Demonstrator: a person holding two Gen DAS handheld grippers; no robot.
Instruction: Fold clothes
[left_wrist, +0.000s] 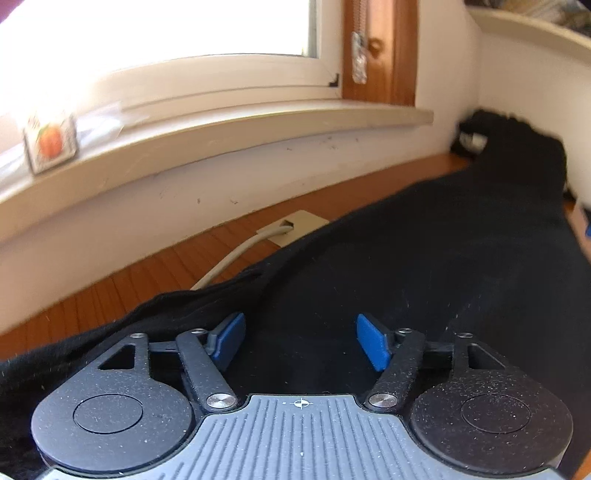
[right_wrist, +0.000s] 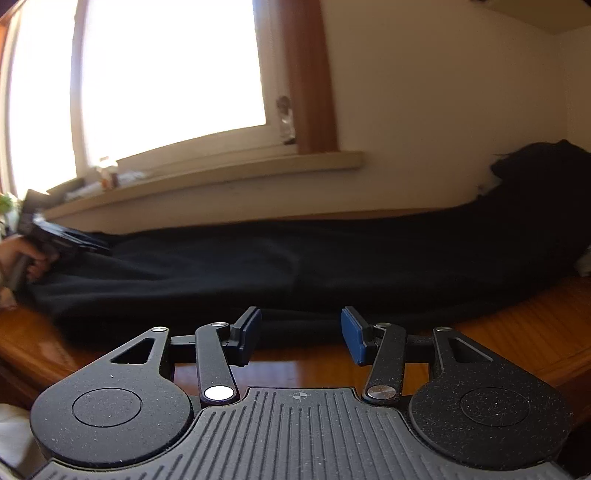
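A long black garment (right_wrist: 295, 266) lies stretched along the wooden surface (right_wrist: 517, 332), running under the window sill (left_wrist: 258, 125) and bunching into a dark heap at the far corner by the wall. The left gripper (left_wrist: 301, 341) hovers right over the cloth near one end, blue pads standing apart, nothing pinched between them. The right gripper (right_wrist: 301, 334) sits just off the near edge of the fabric, jaws parted as well, bare wood showing beneath it and only the hem ahead of its fingertips.

The fabric looks soft, light and limp, with shallow wrinkles; it will likely drape and sag from any single hold and slide easily on the glossy wood. Being all black, its seams and edges are hard to read. The best holds, by the look of it, are the edge nearest the right gripper and the end under the left, pinched low at the hem so both layers come up together. A grey cable (left_wrist: 236, 258) disappears under the cloth on the window side and could snag.
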